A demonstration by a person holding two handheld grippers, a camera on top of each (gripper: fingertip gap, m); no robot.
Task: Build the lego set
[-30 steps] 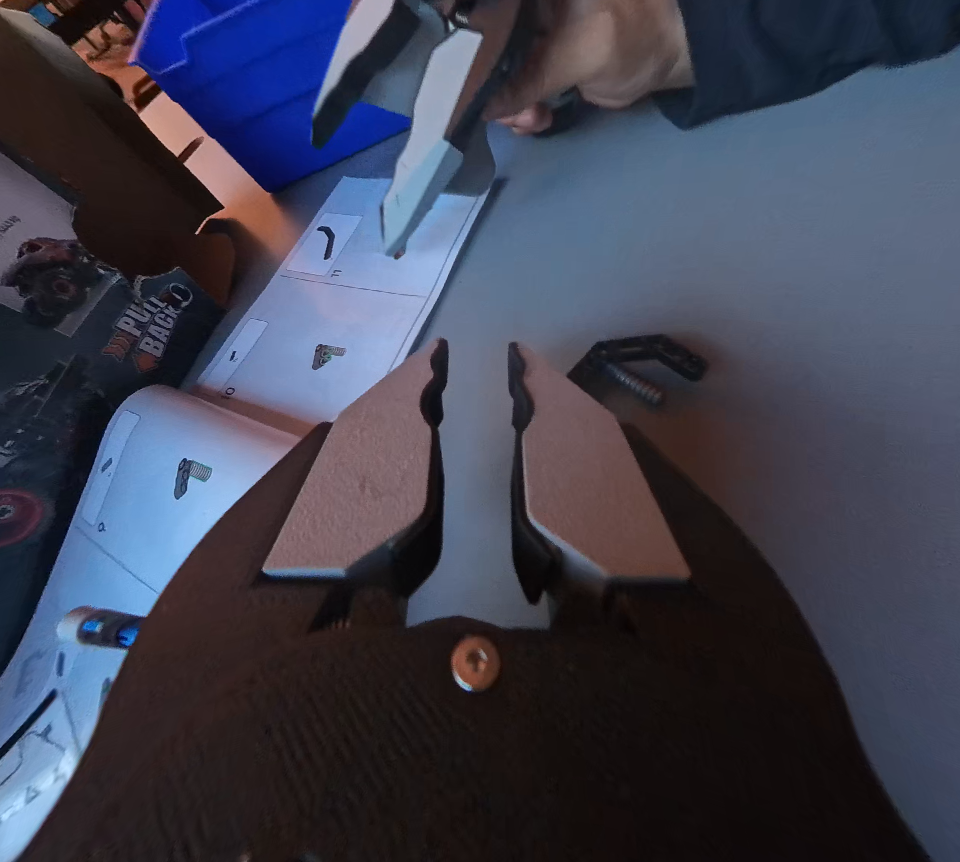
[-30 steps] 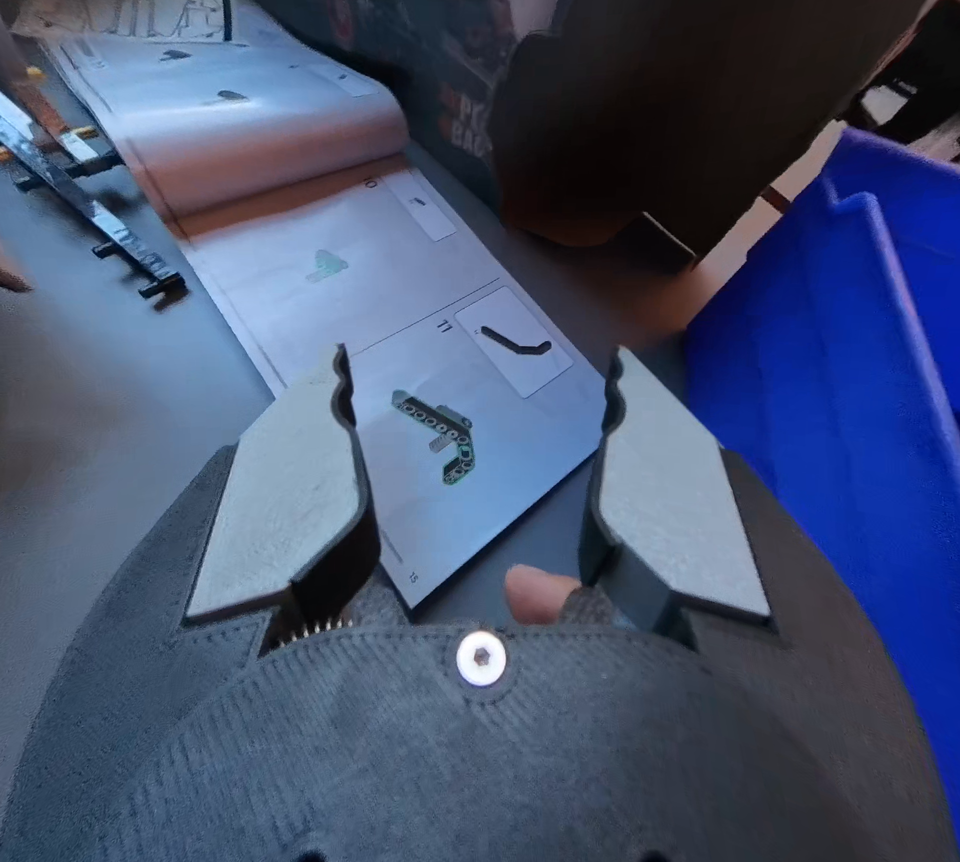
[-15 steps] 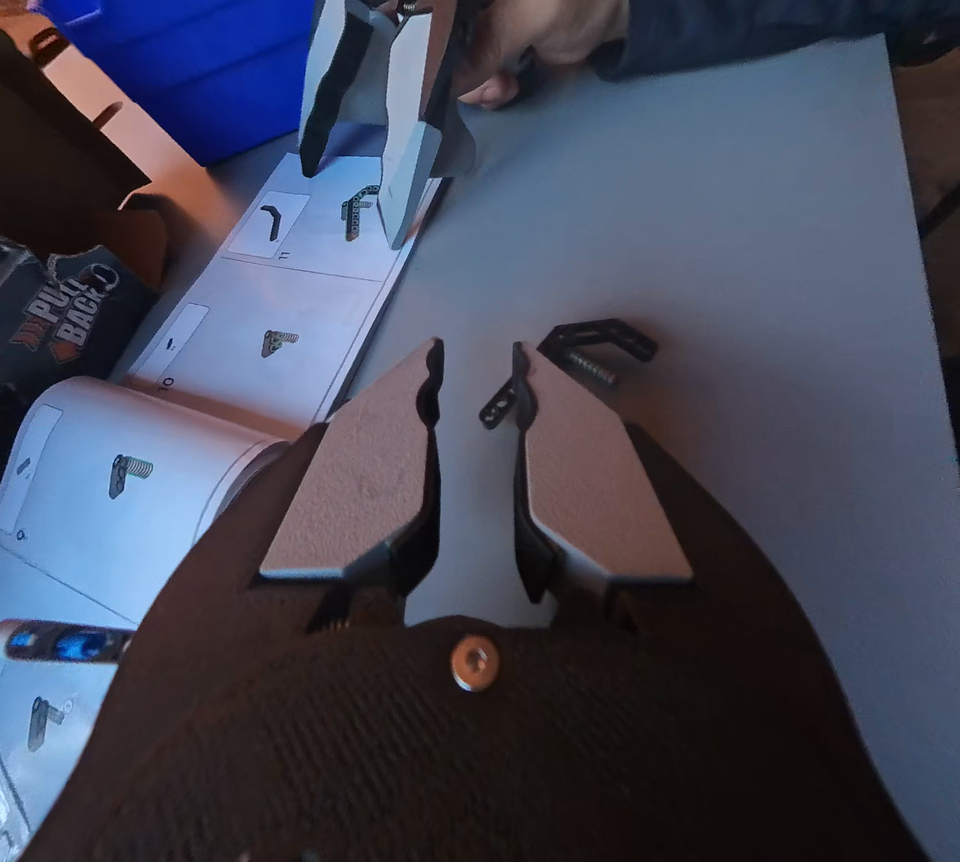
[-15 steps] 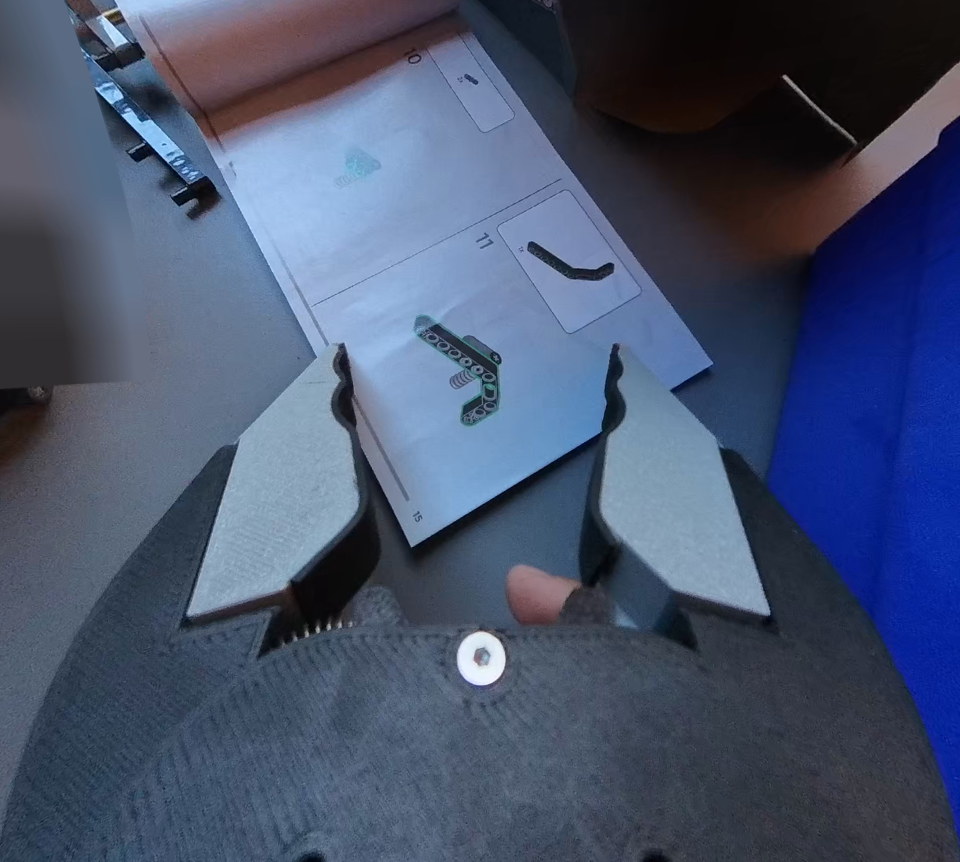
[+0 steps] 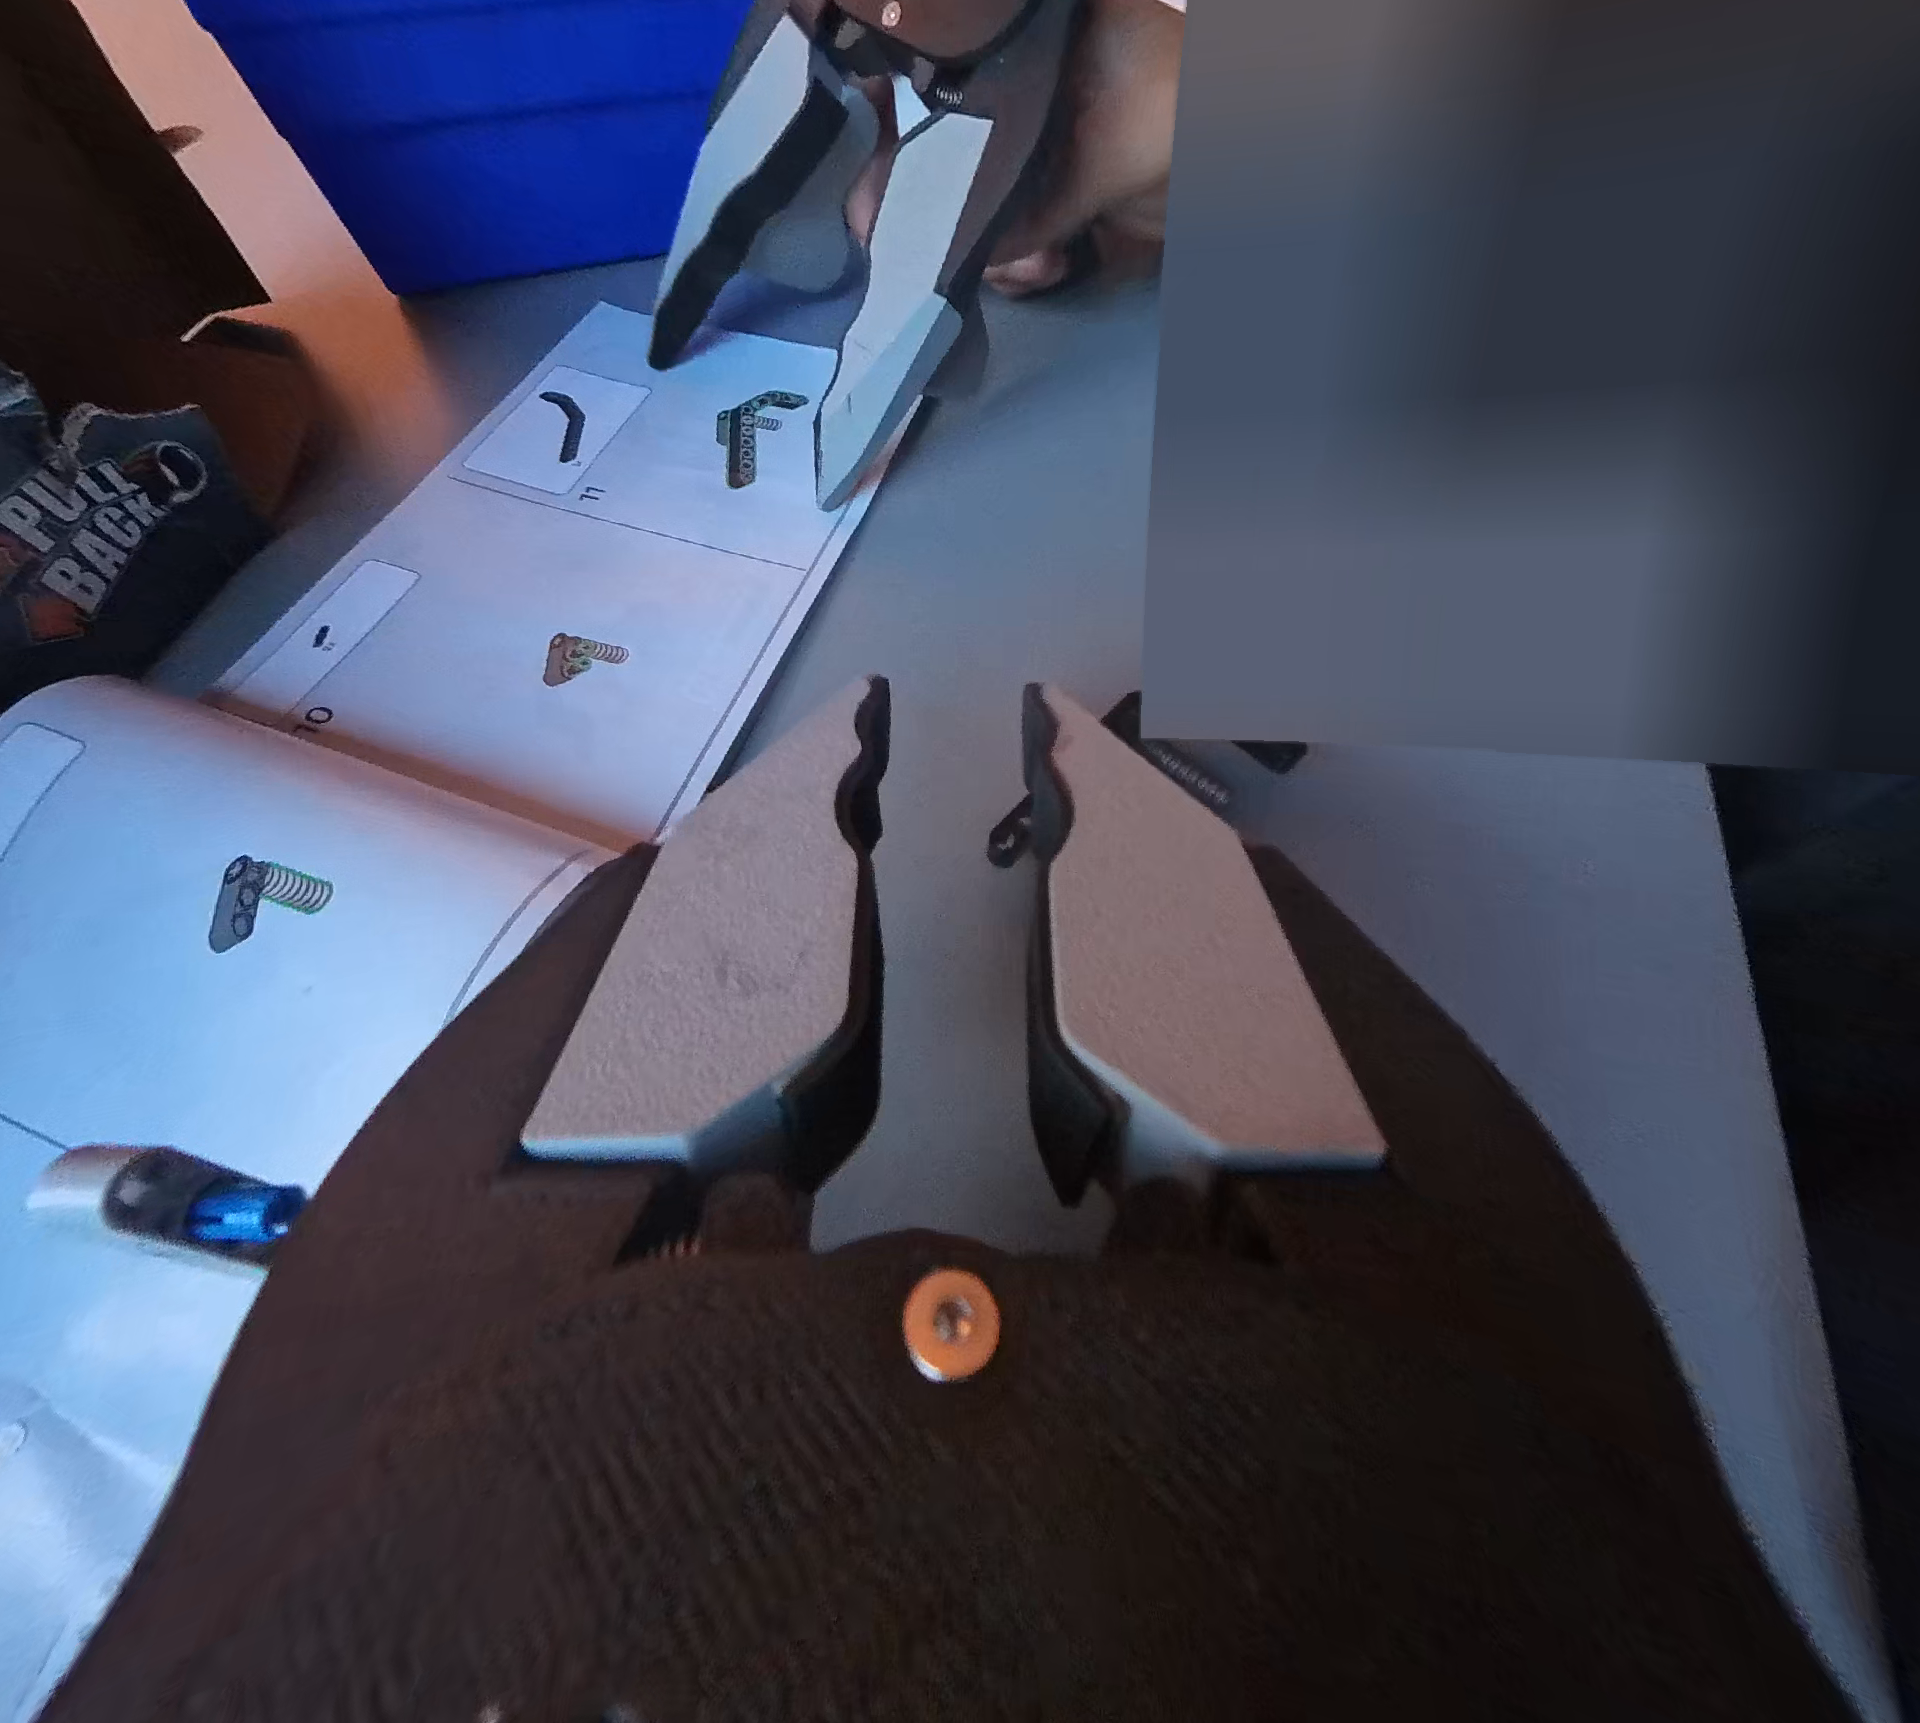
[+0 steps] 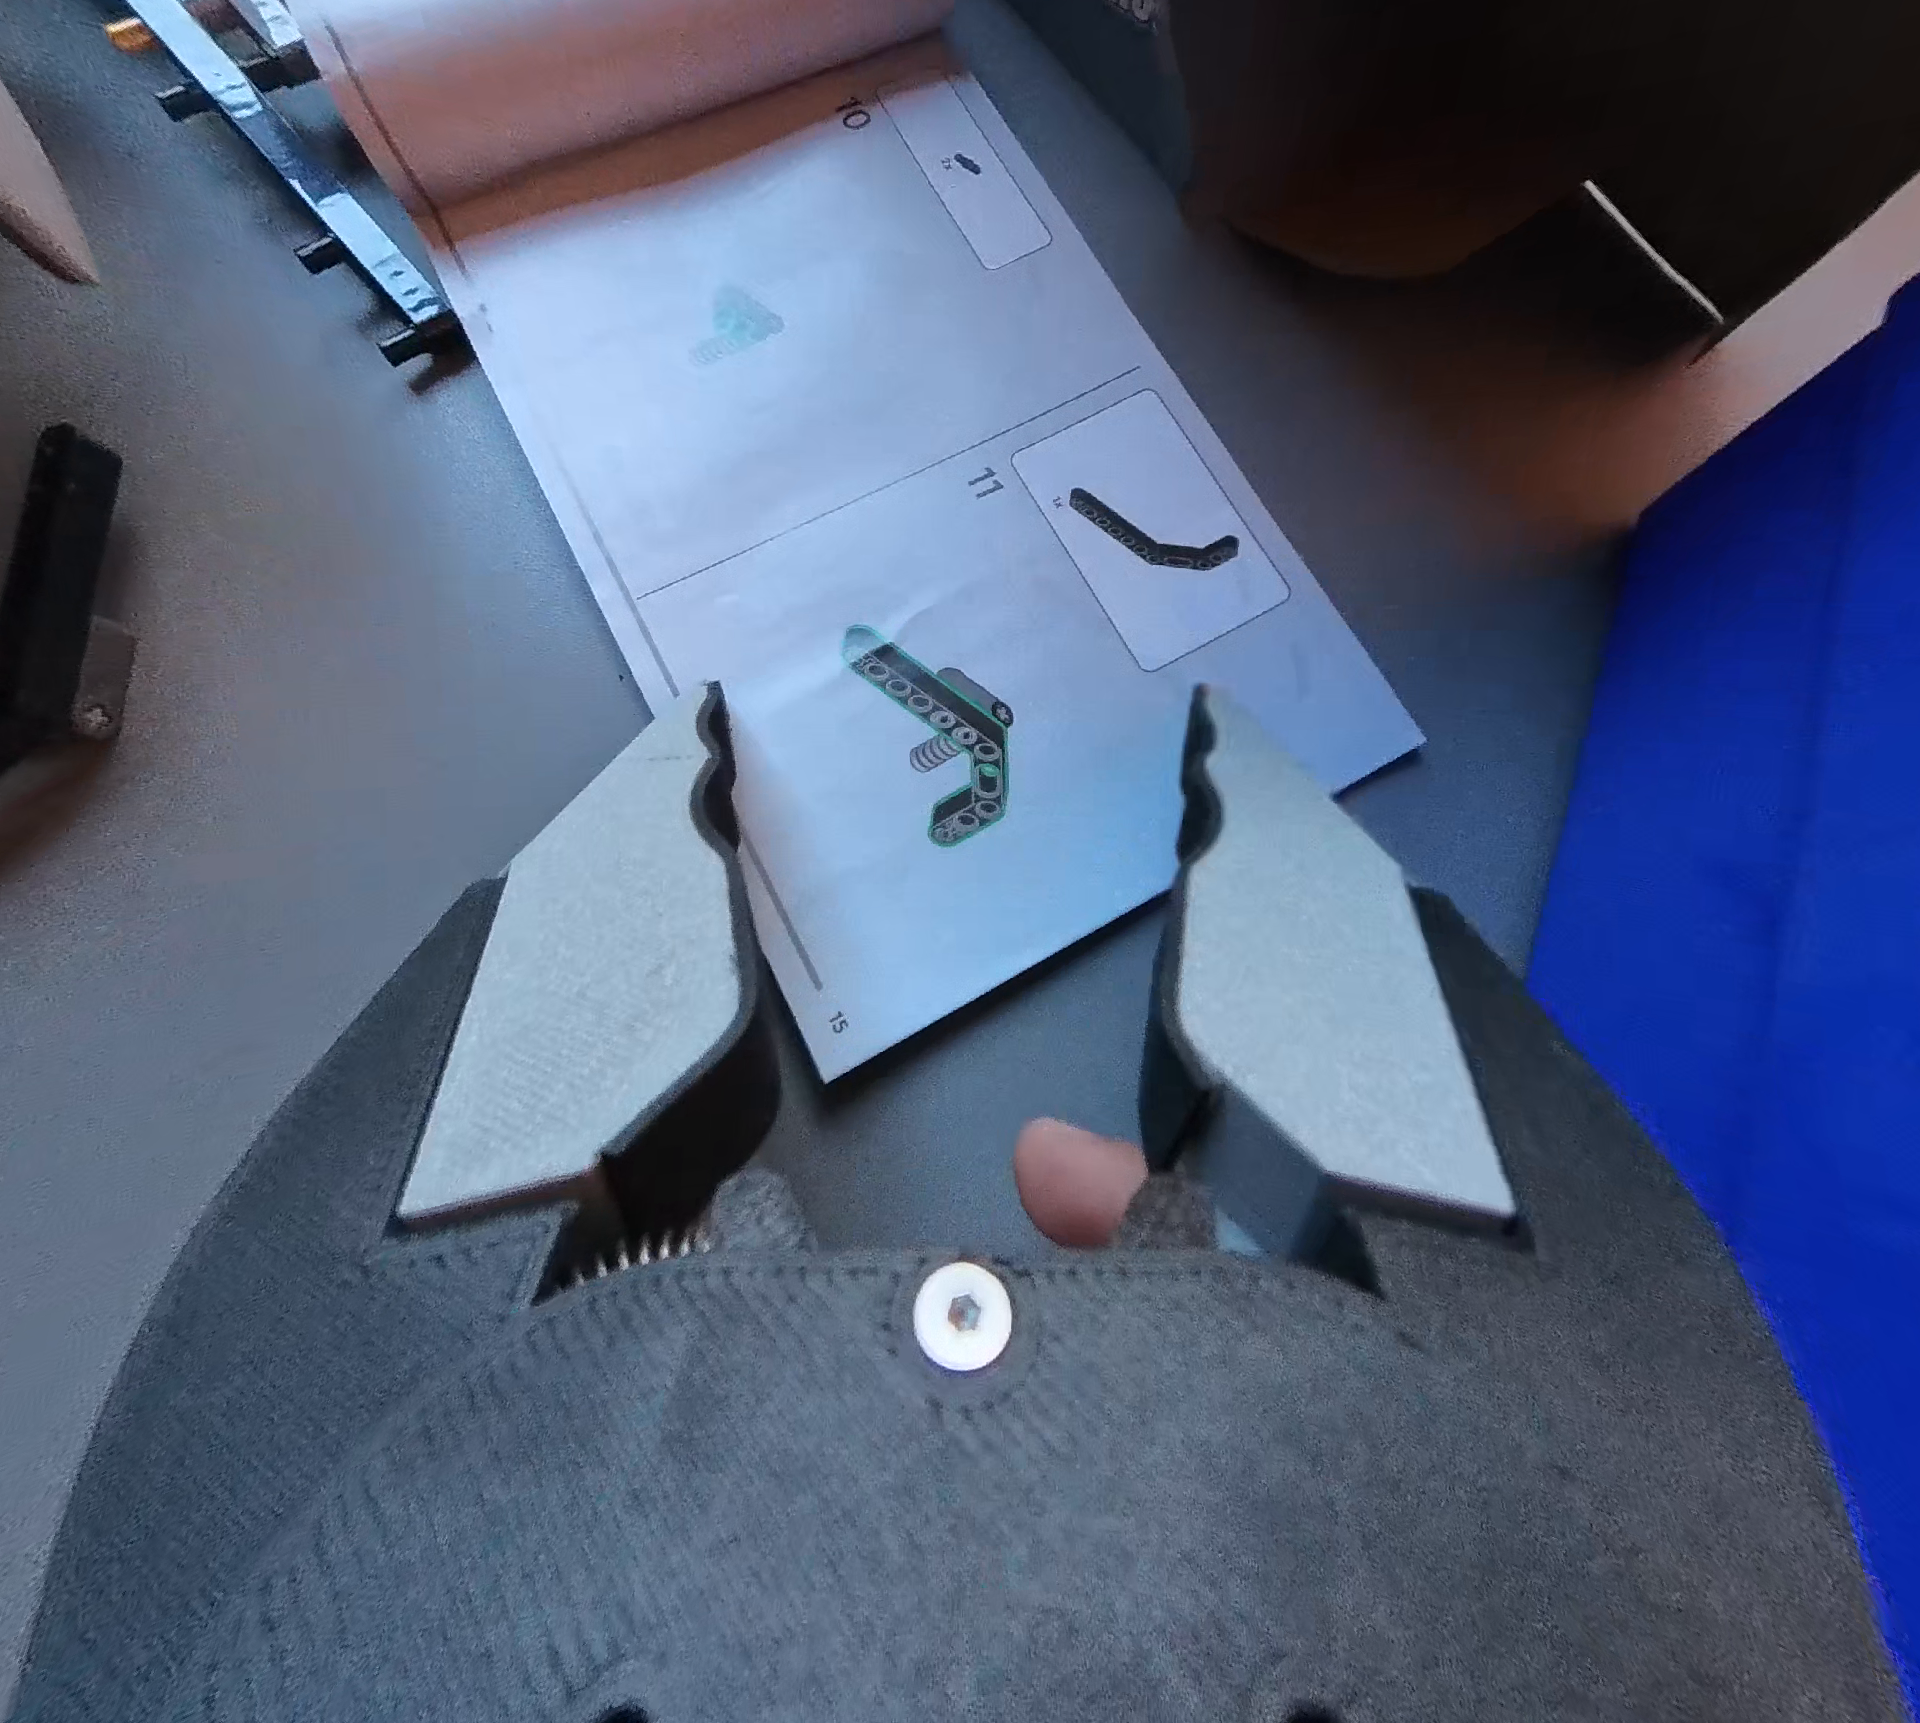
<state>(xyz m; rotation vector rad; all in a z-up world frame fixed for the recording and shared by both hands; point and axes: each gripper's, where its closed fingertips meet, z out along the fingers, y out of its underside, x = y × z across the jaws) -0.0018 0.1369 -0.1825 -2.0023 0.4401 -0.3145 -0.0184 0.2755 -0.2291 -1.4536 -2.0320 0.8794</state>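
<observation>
My left gripper (image 5: 951,717) hovers over the grey table (image 5: 1507,1050), its jaws a narrow gap apart and empty. A black bent lego beam with a spring (image 5: 1006,842) lies on the table just behind its right finger, mostly hidden. My right gripper (image 6: 956,717) is wide open and empty, low over the open instruction booklet (image 6: 831,385). Its tips straddle the printed bent-beam picture. In the left wrist view the right gripper (image 5: 753,421) points down at the booklet's (image 5: 540,593) far page.
A blue bin (image 5: 468,63) stands behind the booklet and shows at right in the right wrist view (image 6: 1766,842). The dark lego box (image 6: 1455,11) lies beside the booklet. A long black beam with pins (image 6: 239,104) lies left of it. A small blue and black part (image 5: 208,1206) rests on the booklet.
The right gripper has come down and closer to the booklet's last page, staying open. The left gripper has shifted forward, and its right finger now covers most of the black beam.
</observation>
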